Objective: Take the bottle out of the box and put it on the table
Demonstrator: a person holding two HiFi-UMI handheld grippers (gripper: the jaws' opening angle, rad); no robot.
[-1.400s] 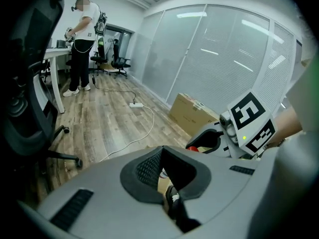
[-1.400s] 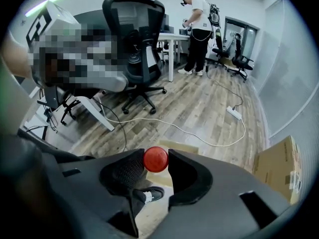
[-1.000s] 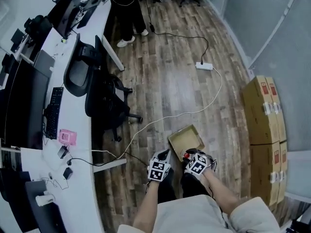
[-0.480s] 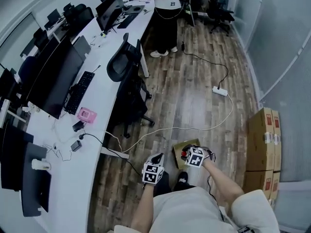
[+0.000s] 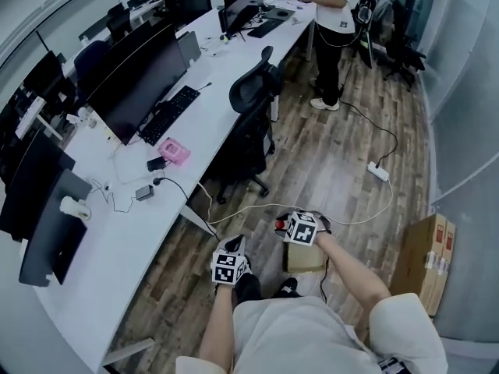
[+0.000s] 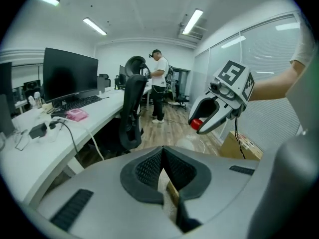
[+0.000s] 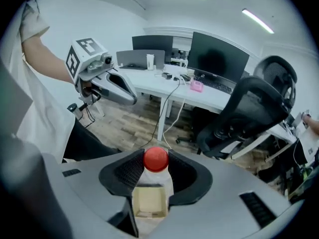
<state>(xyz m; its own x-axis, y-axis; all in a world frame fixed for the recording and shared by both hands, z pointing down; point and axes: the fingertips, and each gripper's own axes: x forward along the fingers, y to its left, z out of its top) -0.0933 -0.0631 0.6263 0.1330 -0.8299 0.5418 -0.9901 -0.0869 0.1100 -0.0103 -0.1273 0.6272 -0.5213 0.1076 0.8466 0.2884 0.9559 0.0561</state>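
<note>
My right gripper is shut on a clear bottle with a red cap, and its pads press on the neck from both sides. The cap shows in the head view above the floor, next to the open cardboard box. From the left gripper view the right gripper carries the red cap in mid air. My left gripper hangs to the left of the box with its jaws together and nothing between them. The long white table lies to the left.
On the table stand monitors, a keyboard, a pink object and cables. A black office chair sits at the table. A white cable and power strip cross the floor. Stacked cartons stand right. A person stands far off.
Both grippers have risen from floor level, the right one carrying the bottle up and away from the box. The head view has swung toward the table.
</note>
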